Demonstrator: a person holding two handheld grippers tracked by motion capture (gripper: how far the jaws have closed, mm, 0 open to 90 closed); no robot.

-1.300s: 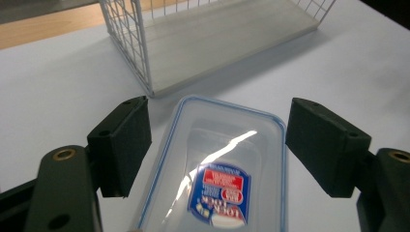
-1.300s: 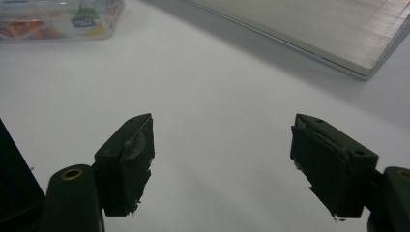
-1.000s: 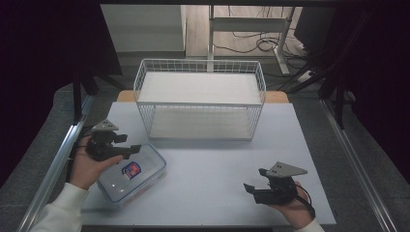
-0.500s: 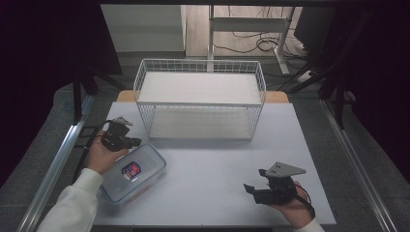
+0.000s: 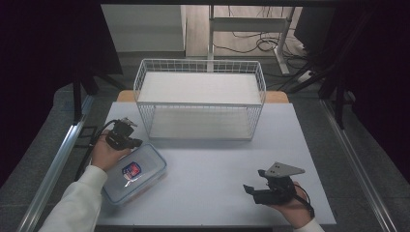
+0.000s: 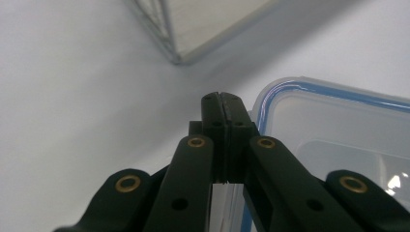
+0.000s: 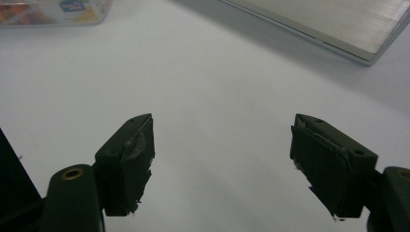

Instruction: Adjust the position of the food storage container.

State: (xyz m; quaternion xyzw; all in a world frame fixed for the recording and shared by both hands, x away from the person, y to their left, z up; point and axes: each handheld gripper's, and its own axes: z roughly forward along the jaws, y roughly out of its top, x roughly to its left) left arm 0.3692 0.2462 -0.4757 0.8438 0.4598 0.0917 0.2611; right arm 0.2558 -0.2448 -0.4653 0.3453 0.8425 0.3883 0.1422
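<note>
The left gripper [image 5: 129,141] sits at the far left corner of the plastic box [image 5: 135,172], which lies on the near left part of the white table [image 5: 212,193]. Its jaws are pressed fully together with nothing between them; they have just been closing. In the left gripper view the closed tips [image 6: 223,108] rest just beside the blue-edged rim of the box [image 6: 338,125], by its rounded corner, and it is hard to tell whether they touch it. The box lid is on, with a red and blue label on top.

The box lies at an angle, its near end close to the table's front left edge. Its far corner is near the wire basket [image 5: 200,99], which stands across the back middle of the table with its front left corner [image 6: 171,53] a short way beyond the gripper tips. A strip of bare table lies between box and basket.

The right gripper [image 5: 251,189] is held low over the near right part of the table, well apart from the box. Its jaws stand wide open and hold nothing; the right gripper view shows bare table between the worn pads [image 7: 130,159]. A broad open stretch of table lies between the right gripper and the box, and more bare surface runs in front of the basket.
</note>
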